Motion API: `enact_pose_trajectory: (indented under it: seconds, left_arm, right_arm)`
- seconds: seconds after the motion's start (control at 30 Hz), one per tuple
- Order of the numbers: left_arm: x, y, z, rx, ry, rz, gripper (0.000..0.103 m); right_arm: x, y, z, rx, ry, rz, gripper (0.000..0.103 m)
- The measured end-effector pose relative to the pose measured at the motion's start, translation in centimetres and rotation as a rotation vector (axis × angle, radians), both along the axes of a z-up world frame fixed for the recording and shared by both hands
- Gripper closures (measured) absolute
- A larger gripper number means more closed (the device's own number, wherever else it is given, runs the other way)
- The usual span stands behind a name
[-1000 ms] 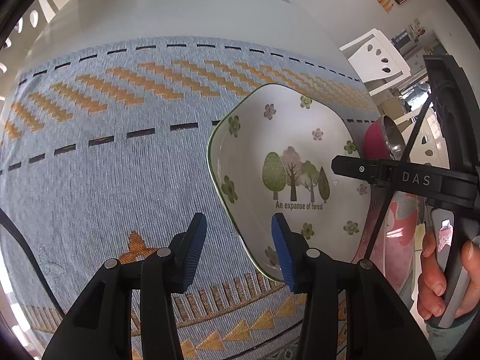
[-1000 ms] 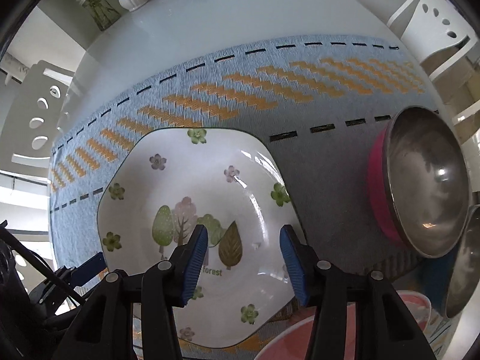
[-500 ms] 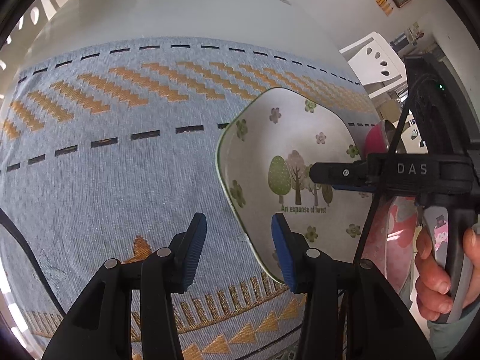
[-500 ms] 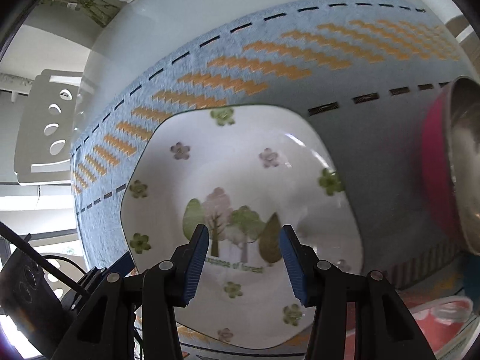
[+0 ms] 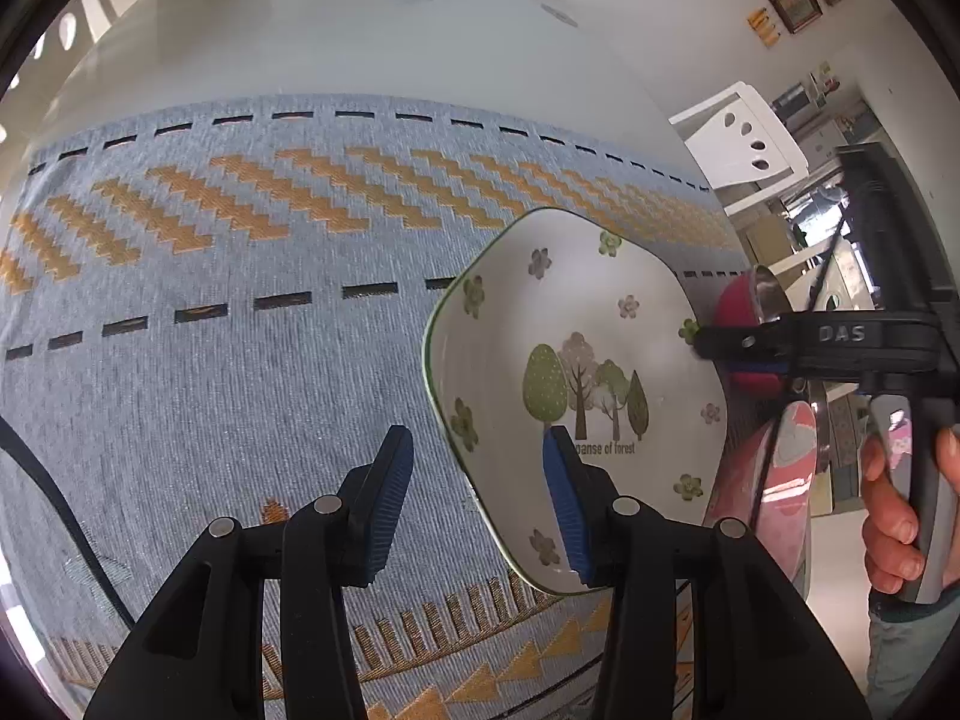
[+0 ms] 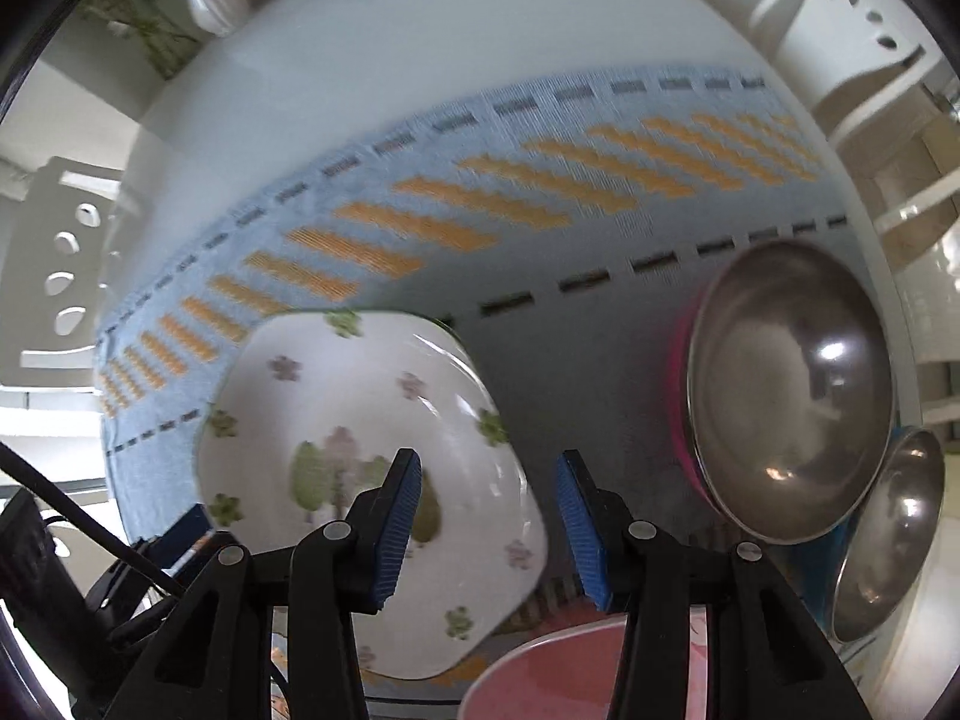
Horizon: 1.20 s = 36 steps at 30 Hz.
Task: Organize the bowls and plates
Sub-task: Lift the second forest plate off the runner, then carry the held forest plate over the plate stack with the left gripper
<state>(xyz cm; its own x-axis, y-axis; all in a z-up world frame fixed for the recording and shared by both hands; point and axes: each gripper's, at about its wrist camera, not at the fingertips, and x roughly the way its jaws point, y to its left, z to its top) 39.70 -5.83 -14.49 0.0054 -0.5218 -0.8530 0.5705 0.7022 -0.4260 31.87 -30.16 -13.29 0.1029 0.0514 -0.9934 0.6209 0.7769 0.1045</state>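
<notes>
A white square plate with a tree print [image 5: 576,360] lies on the blue and orange cloth [image 5: 240,300]. It also shows in the right wrist view [image 6: 360,450]. My left gripper [image 5: 477,498] is open, its right finger over the plate's near edge. My right gripper [image 6: 489,525] is open and empty, above the plate's right edge; it shows in the left wrist view [image 5: 708,343] at the plate's right rim. A steel bowl with a pink outside [image 6: 786,390] stands right of the plate. A pink plate [image 6: 570,672] lies at the front.
A second steel bowl [image 6: 888,528] sits at the far right edge. White chairs [image 6: 840,18] stand around the white table [image 5: 360,42]. A vase with flowers [image 6: 204,0] stands at the far end. A black cable [image 5: 54,516] crosses the cloth at left.
My right gripper has drawn back to the right, off the plate's middle to its right edge. The left gripper has stayed open at the plate's near edge.
</notes>
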Motion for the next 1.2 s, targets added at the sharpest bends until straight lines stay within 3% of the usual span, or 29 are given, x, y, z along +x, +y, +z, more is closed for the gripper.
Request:
enact_pose_trajectory:
  seconds: [0.1,0.33,0.53,0.63,0.7,0.8,1.03,1.2]
  left_arm:
    - [0.0,-0.3,-0.4,0.001,0.009,-0.005,0.062]
    - [0.0,-0.6,-0.8,-0.024,0.020,-0.022,0.062]
    - [0.2,-0.3,-1.1,-0.017,0.022,-0.012,0.062]
    - [0.0,0.3,-0.8,0.022,-0.053,0.004,0.068]
    - [0.2,1.4,-0.9,0.052,-0.091,0.014,0.087]
    - [0.3,3.6,-0.8,0.032,-0.083,0.049,0.087]
    - [-1.6,9.4,-0.8,0.077,-0.062,0.120,0.087]
    - [-2.3,11.9,-0.9,0.046,-0.004,0.167,0.087]
  right_arm:
    - [0.1,0.1,-1.5,0.061,0.013,-0.003,0.057]
    - [0.3,0.4,-2.8,0.073,0.031,0.010,0.055]
    - [1.2,2.9,-2.7,-0.031,0.063,0.124,0.055]
    - [1.5,4.6,-2.6,-0.052,0.041,0.170,0.055]
    - [1.7,6.1,-2.7,-0.079,0.045,0.207,0.055]
    - [1.9,8.4,-2.6,-0.139,0.043,0.260,0.056]
    - [2.9,14.2,-2.7,-0.087,-0.022,0.346,0.056]
    - [3.2,17.0,-3.0,-0.015,-0.090,0.352,0.056]
